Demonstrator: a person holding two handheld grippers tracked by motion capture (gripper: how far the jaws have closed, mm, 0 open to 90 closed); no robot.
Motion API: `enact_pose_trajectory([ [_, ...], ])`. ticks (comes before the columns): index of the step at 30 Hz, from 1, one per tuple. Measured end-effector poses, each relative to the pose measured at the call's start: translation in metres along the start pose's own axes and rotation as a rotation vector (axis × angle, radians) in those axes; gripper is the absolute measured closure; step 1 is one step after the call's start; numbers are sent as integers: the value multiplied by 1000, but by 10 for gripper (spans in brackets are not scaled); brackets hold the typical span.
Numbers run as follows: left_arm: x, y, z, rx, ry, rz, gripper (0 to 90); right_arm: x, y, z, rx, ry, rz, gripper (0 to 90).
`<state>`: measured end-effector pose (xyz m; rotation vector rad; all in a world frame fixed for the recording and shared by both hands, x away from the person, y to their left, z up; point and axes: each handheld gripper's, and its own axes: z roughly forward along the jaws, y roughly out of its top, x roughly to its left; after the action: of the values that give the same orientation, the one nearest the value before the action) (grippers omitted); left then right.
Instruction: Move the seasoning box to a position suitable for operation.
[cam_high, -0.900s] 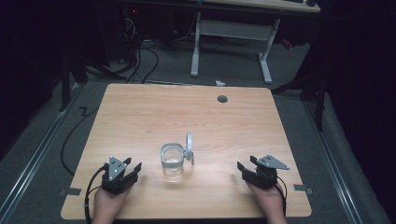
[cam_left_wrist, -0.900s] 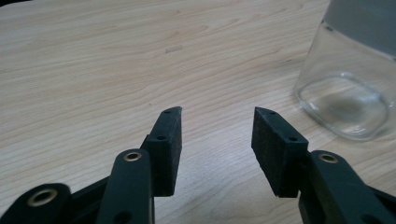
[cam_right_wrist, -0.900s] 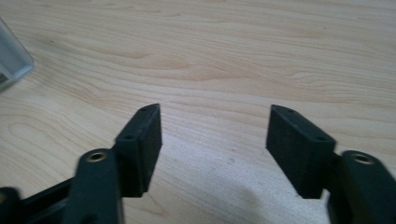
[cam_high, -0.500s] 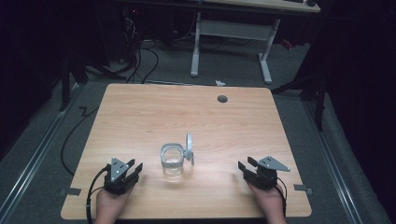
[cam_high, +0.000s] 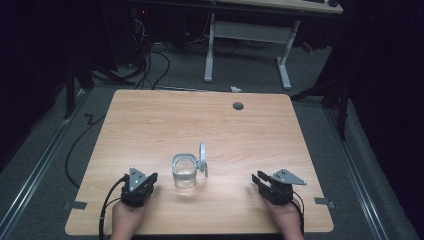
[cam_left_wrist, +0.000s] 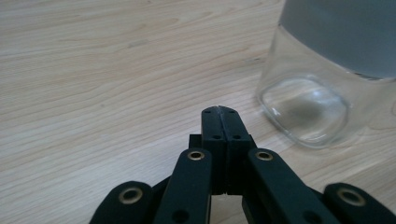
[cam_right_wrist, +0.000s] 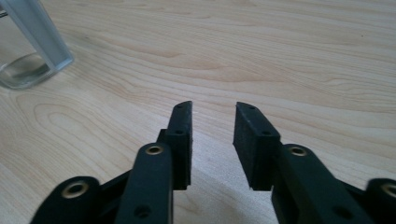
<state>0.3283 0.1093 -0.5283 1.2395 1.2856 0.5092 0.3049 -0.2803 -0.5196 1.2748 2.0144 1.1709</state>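
The left gripper (cam_left_wrist: 219, 112) is sitting low over the table (cam_high: 150, 120) with its jaws pressed together on nothing, tips pointing just left of the jar (cam_left_wrist: 322, 79). The right gripper (cam_right_wrist: 212, 112) is resting near the table's right front with its jaws parted and empty, wood showing between them. In the high view the left gripper (cam_high: 145, 181) is lying just beside the jar (cam_high: 184, 172), while the right gripper (cam_high: 261, 181) is standing well apart from it.

The jar is standing upright near the front middle of the table, between the two grippers, with its lid (cam_high: 202, 156) swung up on edge at its right side (the hinge itself is too small to make out). The work in hand looks like a first reach for the jar. To do it well, the left gripper should be opening before closing in, since clenched jaws would only be nudging the glass; the smooth wall will likely slip, so a square grip low on the body seems safest. The right one is the natural choice for the lid.

Open wood is lying all round the jar, and the far half is bare apart from a cable hole (cam_high: 238, 106). Both hands are working close to the front edge, so any push should be going away from it.
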Motion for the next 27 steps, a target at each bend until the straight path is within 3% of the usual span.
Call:
enact_pose_trajectory([
  [2,-9,-4,5,0,-10,13,900,1,0,0,-1,-1,-4,748],
  [10,-23,-8,10,8,-31,12,900,2,-1,0,11,-3,-14,787],
  [27,-39,-16,6,32,-61,18,900,-1,-2,2,12,-17,4,712],
])
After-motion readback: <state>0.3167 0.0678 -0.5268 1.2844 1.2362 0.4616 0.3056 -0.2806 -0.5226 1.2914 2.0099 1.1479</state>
